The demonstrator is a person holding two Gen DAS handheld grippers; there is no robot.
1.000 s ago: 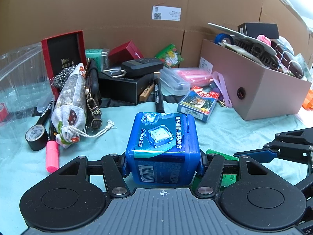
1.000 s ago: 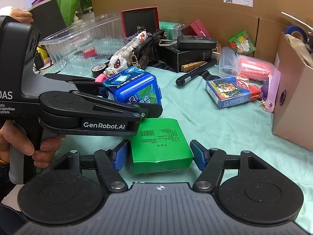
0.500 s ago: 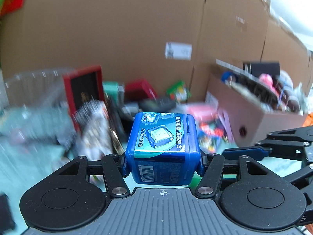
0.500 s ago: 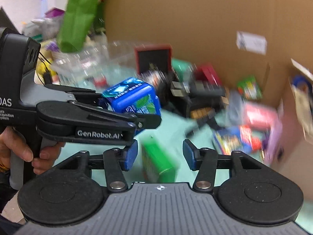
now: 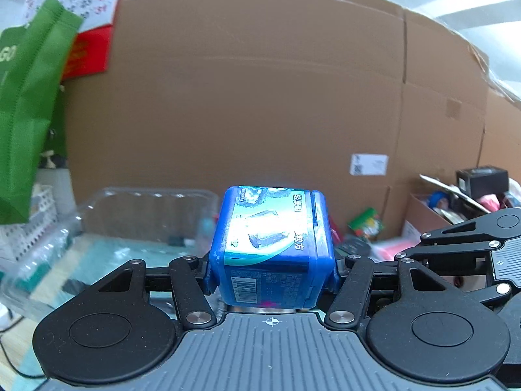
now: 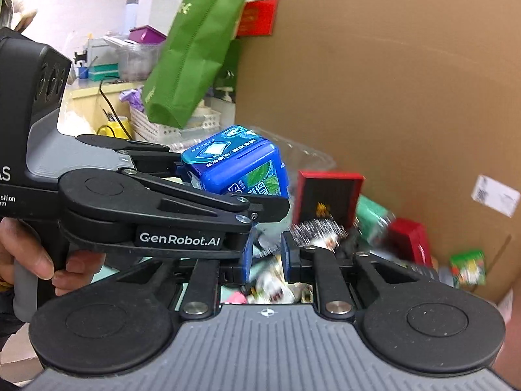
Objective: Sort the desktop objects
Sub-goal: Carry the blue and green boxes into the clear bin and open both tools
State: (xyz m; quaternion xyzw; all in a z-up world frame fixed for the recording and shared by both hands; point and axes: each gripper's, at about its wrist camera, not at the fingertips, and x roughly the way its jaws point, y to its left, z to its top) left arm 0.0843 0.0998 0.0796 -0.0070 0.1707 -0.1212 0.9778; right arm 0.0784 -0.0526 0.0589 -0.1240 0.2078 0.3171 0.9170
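Fingers of your left gripper [image 5: 271, 268] are pinching the blue box [image 5: 272, 247] from both sides, pads flat against its left and right walls. Box sits level btwn them, printed lid facing up, barcode side toward the camera. In the right wrist view you see the same blue box [image 6: 236, 166] held clear of the counter, tilted a bit, w/ your left gripper [image 6: 228, 192] reaching in from the left and your hand [image 6: 29, 254] wrapped round its grip.

Your right gripper [image 6: 265, 257] has its blue fingers [image 6: 247, 259] drawn close together w/ a narrow gap left; nothing visible is caught btwn them, only blurred clutter behind. From the left wrist view your right gripper shows at the right edge as black linkage, fingertips hidden.

Behind the box, left wrist view: clear plastic container [image 5: 146, 211] to the left, standing on the teal counter cover [image 5: 107, 251]. Big cardboard wall [image 5: 260, 97] fills the background, white label [image 5: 369, 164] stuck low on it. Green bag [image 5: 26, 107] hangs at far left. Open carton [image 5: 420, 215] packed w/ mixed stuff sits at right.

Right wrist view, lower down & blurred: red-rimmed black case [image 6: 329, 195] standing upright, red box [image 6: 408, 238] to its right, small green packet [image 6: 469, 265] near the cardboard corner. Rest of the pile is too smeared to tell apart.
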